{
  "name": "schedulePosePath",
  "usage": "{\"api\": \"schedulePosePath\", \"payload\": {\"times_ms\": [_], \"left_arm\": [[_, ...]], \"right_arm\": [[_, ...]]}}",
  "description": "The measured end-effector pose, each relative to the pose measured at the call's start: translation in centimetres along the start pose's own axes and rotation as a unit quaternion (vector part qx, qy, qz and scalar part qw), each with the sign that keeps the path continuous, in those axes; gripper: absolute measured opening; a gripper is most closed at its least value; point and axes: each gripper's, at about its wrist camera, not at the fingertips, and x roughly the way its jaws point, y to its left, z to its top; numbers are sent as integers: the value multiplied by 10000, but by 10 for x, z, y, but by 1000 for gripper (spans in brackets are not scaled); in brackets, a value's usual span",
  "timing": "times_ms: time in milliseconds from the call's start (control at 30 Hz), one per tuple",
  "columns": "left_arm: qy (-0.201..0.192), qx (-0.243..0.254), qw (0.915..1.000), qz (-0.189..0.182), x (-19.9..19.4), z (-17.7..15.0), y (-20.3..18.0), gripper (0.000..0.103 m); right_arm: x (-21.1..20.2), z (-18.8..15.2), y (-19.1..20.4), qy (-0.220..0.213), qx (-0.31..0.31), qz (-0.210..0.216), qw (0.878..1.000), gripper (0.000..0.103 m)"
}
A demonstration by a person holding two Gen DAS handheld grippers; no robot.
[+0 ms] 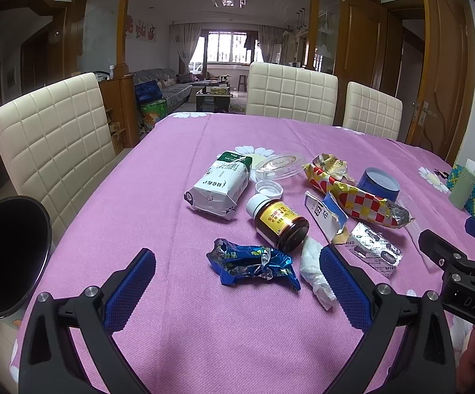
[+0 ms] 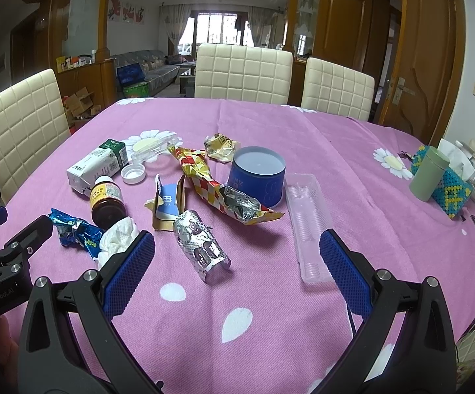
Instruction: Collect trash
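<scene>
Both pairs of blue-padded fingers stand spread wide and hold nothing, the left gripper (image 1: 237, 279) low over the crumpled blue foil wrapper (image 1: 254, 264), the right gripper (image 2: 237, 262) over the curled silver blister pack (image 2: 201, 246). Trash lies scattered on the pink cloth surface (image 2: 336, 151): a brown glass bottle (image 1: 280, 223) on its side, uncapped, contents unclear; a white carton (image 1: 219, 188); a blue tub (image 2: 259, 175) standing inverted; a clear ridged plastic tray (image 2: 308, 226), empty.

Black plastic gripper arms (image 1: 237, 282), silver screws, blue textured finger pads (image 2: 129, 275); white "GenRoboLAI" lettering at lower left.
</scene>
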Motion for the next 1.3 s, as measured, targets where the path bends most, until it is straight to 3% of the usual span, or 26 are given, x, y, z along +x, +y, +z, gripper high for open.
{"api": "schedulePosePath", "payload": {"times_ms": [1067, 1300], "left_arm": [[42, -31, 10000, -13, 5, -6, -3, 97], [556, 4, 9984, 120, 32, -4, 6, 97]], "right_arm": [[7, -5, 2, 85, -29, 113, 9999, 99], [32, -9, 2, 506, -3, 426, 9978, 98]]}}
